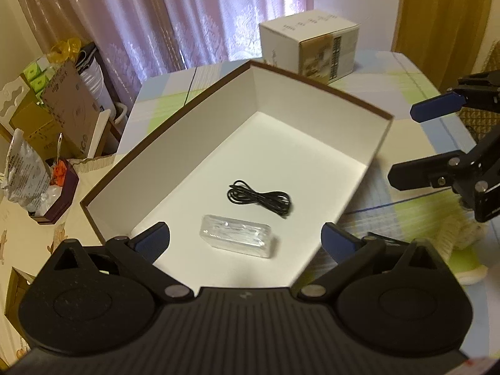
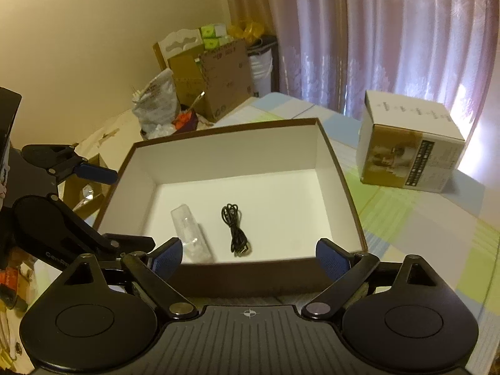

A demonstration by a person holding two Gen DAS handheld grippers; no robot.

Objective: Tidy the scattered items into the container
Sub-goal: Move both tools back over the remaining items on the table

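While both tools are hovering over the container (image 1: 312,84), two items are already lying on its white floor: a coiled black cable (image 1: 259,198) and, just beside it, a clear plastic case (image 1: 237,240). The left gripper (image 1: 245,239) and right gripper (image 2: 250,254) are holding their jaws spread, carrying nothing. A fuzzy cream item (image 1: 456,234) is apparently waiting outside on the tablecloth (image 2: 422,234); identity unclear.
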